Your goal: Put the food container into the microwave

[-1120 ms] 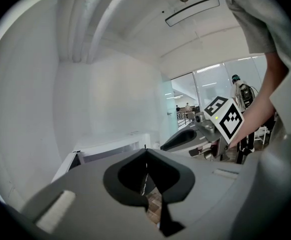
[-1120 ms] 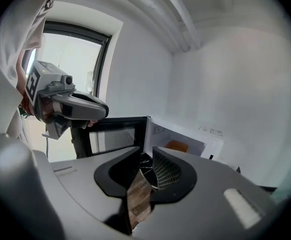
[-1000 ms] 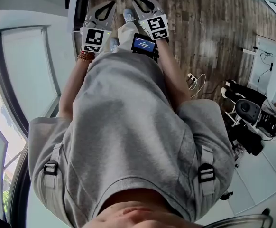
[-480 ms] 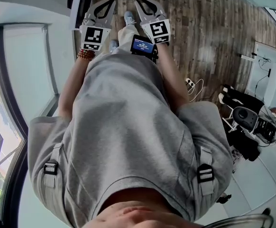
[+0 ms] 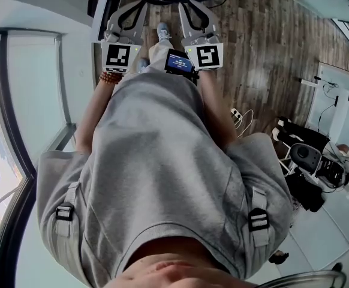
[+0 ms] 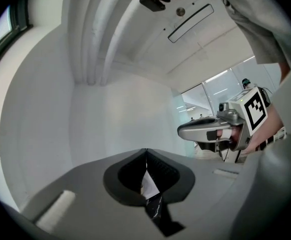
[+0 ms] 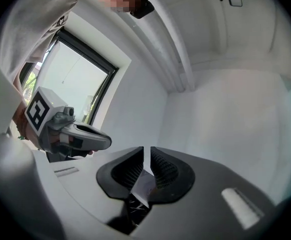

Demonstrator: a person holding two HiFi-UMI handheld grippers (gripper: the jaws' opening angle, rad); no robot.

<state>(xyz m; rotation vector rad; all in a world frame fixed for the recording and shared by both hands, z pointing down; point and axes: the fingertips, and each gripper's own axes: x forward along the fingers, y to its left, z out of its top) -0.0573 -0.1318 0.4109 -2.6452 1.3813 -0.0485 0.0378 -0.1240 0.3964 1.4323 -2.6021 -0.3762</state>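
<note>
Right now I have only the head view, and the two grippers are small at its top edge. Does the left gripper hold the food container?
Observer: No. In the left gripper view, the left gripper has its jaws pressed together, with nothing between them.
Operator: Thank you. And the right one, is it open?
Observer: No. In the right gripper view, the right gripper has its jaws closed down to a thin slit, and they are empty too.
</note>
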